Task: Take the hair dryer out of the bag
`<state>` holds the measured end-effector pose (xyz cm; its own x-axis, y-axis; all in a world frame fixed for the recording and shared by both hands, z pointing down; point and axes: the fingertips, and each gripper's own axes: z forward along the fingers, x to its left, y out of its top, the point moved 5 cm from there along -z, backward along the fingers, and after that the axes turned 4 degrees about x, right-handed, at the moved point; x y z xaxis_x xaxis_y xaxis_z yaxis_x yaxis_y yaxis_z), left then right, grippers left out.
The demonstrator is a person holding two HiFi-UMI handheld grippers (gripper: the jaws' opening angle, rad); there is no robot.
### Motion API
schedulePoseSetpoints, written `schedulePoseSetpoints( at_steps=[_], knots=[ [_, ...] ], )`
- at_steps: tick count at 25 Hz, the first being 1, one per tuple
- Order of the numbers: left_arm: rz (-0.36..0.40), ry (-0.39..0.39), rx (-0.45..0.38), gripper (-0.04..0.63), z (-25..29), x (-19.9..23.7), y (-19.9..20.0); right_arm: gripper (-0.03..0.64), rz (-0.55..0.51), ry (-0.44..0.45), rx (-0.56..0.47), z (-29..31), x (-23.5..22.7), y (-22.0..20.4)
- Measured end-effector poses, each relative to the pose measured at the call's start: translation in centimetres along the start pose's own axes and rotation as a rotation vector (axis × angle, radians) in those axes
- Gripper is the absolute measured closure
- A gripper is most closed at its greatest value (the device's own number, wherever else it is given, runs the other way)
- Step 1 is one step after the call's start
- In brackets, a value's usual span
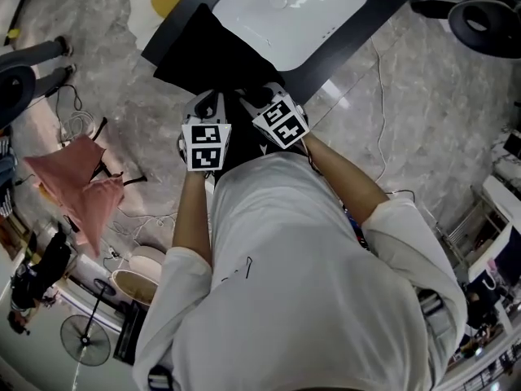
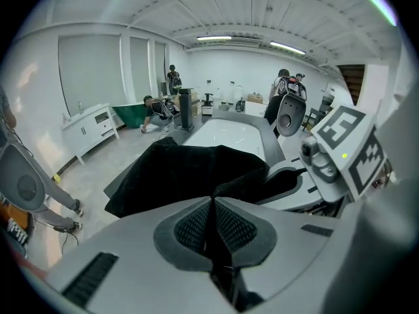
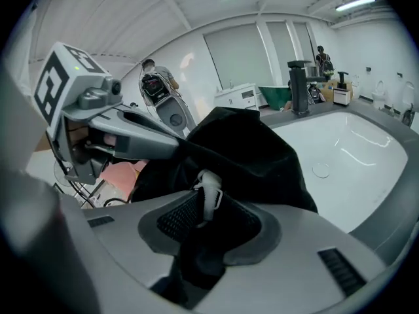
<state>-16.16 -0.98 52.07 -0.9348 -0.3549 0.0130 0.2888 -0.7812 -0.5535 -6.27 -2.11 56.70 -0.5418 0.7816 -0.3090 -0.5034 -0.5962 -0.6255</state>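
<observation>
Hair dryer: not visible, presumably inside the black bag (image 2: 186, 169).
Bag: slumped on the dark desk (image 1: 352, 35), beside the white basin (image 1: 297, 6).
Left gripper (image 2: 213, 208): clamped on the bag's rim, likely anchoring the mouth.
Right gripper (image 3: 206, 209): jaws partly apart around fabric and a white toggle (image 3: 209, 190), probably to loosen the opening.

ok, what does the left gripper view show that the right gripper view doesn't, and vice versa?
Only the left gripper view: the left gripper shut on a fold of the black fabric bag. Only the right gripper view: the right gripper, jaws apart, with a small white plastic clip and bag cloth between them; a pink cloth on the floor. Both: the bag, the white basin and black tap.
</observation>
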Motion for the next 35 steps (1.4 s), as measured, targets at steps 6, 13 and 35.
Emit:
schedulePoseSetpoints(
  at_steps=[6, 13, 35],
  knots=[
    [-0.008, -0.044, -0.019, 0.566, 0.3, 0.1, -1.0, 0.439, 0.008, -0.041, 0.062, 3.0, 0.1, -0.1],
    [0.001, -0.048, -0.024, 0.566, 0.5, 0.3, -1.4, 0.548, 0.006, -0.031, 0.057, 2.6, 0.3, 0.3],
    [-0.002, -0.039, -0.019, 0.565, 0.6, -1.6, -1.0, 0.551, -0.021, -0.009, 0.186, -4.6, -0.9, -3.7]
  ],
)
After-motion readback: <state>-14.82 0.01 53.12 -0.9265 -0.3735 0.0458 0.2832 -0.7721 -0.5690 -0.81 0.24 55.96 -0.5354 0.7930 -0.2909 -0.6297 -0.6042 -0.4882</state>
